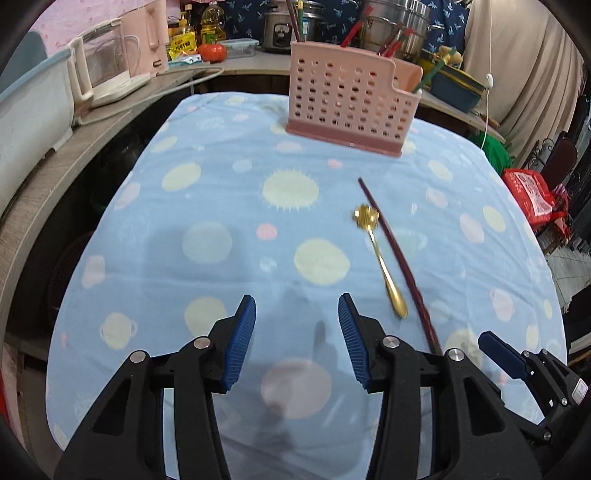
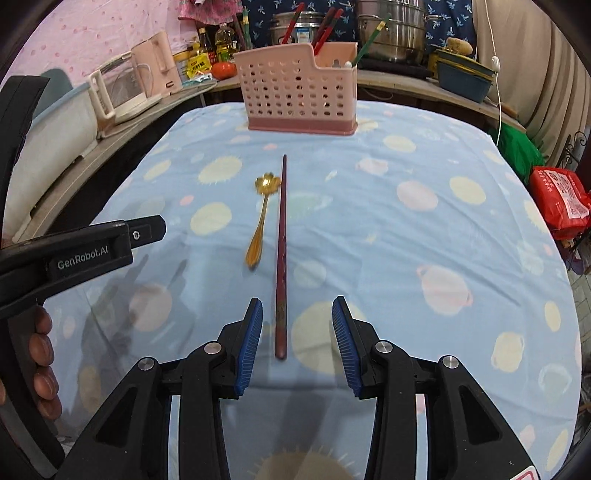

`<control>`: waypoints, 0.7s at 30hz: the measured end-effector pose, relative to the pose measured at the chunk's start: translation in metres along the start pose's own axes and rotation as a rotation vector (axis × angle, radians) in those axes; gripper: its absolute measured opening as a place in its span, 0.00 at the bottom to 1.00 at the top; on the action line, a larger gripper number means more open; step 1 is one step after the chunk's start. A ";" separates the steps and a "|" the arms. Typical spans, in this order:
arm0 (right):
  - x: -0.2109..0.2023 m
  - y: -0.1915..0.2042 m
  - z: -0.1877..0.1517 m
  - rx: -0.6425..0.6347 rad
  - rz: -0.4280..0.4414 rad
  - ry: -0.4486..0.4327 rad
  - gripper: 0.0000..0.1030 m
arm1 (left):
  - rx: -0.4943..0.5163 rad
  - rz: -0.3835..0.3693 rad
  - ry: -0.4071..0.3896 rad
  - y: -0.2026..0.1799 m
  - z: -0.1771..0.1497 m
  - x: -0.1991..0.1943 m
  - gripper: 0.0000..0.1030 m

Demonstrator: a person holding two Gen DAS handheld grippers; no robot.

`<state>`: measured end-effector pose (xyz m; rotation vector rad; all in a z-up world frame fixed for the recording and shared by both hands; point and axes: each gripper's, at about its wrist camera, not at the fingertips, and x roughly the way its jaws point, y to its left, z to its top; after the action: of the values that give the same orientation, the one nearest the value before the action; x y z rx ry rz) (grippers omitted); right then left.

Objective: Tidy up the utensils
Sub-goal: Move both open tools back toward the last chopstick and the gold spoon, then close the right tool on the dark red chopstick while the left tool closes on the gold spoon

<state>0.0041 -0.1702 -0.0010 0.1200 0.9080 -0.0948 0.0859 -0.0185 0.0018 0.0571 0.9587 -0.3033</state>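
A gold spoon (image 1: 382, 260) with a flower-shaped bowl and a dark red chopstick (image 1: 399, 258) lie side by side on the blue patterned tablecloth (image 1: 221, 206). A pink perforated utensil holder (image 1: 349, 101) stands at the far end with several chopsticks in it. My left gripper (image 1: 297, 306) is open and empty, left of the spoon. In the right wrist view the spoon (image 2: 261, 218), the chopstick (image 2: 282, 254) and the holder (image 2: 301, 90) show again. My right gripper (image 2: 297, 310) is open, with the chopstick's near end lying between its fingers on the cloth.
A counter behind and to the left holds a kettle (image 2: 122, 88), a pink appliance (image 2: 157, 62), oil bottles, steel pots (image 2: 393, 29) and a blue tub (image 2: 463, 79). A red bag (image 2: 559, 201) sits beyond the table's right edge. The left gripper's body (image 2: 81, 254) reaches in from the left.
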 end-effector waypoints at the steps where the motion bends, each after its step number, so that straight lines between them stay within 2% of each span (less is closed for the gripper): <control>1: 0.000 0.001 -0.003 0.000 0.001 0.004 0.37 | 0.000 0.001 0.007 0.000 -0.004 0.000 0.43; 9: 0.002 0.006 -0.014 0.002 0.009 0.023 0.36 | -0.001 -0.001 0.038 0.003 -0.027 0.001 0.43; 18: 0.008 0.009 -0.011 0.003 -0.004 0.023 0.34 | -0.006 -0.005 0.043 0.007 -0.033 0.002 0.43; 21: 0.010 0.010 -0.010 -0.001 -0.009 0.018 0.31 | -0.002 -0.003 0.047 0.008 -0.034 0.003 0.43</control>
<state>0.0038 -0.1596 -0.0146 0.1157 0.9267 -0.1021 0.0631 -0.0057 -0.0212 0.0614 1.0056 -0.3049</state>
